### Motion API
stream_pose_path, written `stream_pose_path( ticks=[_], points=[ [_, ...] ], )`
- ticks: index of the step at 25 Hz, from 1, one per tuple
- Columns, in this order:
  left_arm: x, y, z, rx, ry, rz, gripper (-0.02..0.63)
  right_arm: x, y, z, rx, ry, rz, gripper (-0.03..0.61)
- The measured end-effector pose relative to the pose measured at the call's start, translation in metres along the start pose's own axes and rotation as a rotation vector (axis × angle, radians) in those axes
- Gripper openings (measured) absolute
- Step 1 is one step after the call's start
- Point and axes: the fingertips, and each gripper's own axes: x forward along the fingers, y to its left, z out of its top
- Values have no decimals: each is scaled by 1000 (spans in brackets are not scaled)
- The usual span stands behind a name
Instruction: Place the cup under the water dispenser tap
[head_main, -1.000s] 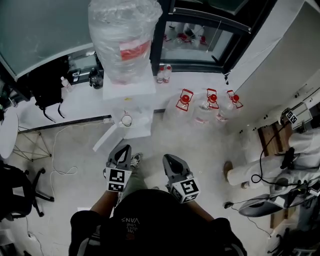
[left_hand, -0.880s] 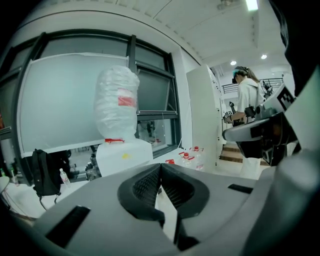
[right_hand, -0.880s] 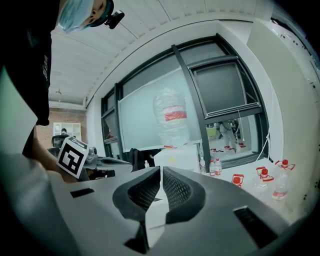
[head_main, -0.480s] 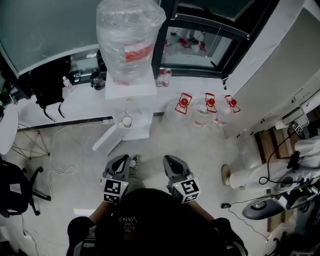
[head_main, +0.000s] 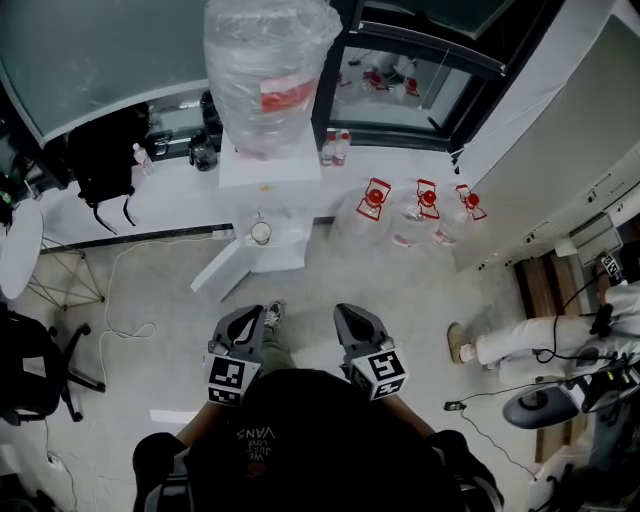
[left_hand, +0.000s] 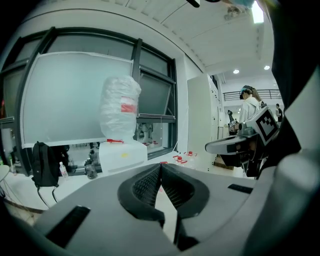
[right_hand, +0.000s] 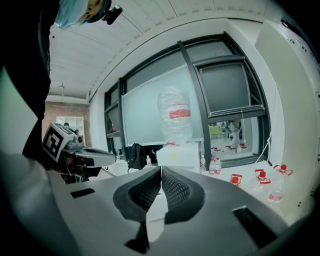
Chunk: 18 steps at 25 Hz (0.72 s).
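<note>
Left hand-held gripper (left_hand: 161, 166) is closed, its two ribbed pads pressed together at the tips with nothing between them. The right hand-held gripper (right_hand: 161, 169) is the same, jaws meeting and empty. Both are held side by side in front of the person's chest, near level, pointing toward the water dispenser (head_main: 268, 190) but well apart from it.

The paper cup (head_main: 261, 233) stands in the recess on the dispenser's front, below the plastic-wrapped water bottle (head_main: 268, 70) that sits upside down on top. The tap itself is too small to make out.

Between the grippers and the dispenser lies a stretch of pale floor (head_main: 400, 290). Only a white panel (head_main: 222, 272) cuts into it, slanting out from the dispenser's lower left corner, and a thin white cable (head_main: 118, 300) loops along the left side. The person's shoe (head_main: 272, 317) shows just beside the left gripper's tips.

To the dispenser's right, three clear jugs with red caps (head_main: 422, 205) line up along the wall. On its left, the white surface (head_main: 160, 215) under the window runs out with a dark front edge and carries a black backpack (head_main: 100, 160) and small bottles. A black office chair (head_main: 35, 365) stands at the far left. Far right, a person in white (head_main: 530, 340) is beside tangled cables, well clear of the path to the dispenser.
</note>
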Motion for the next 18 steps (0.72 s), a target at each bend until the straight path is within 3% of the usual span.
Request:
stream_pose_path(
  ticks=[18],
  points=[
    [-2,-7,14,3,-17,-47,20,-3,4,1,15,22,-6,43]
  ],
)
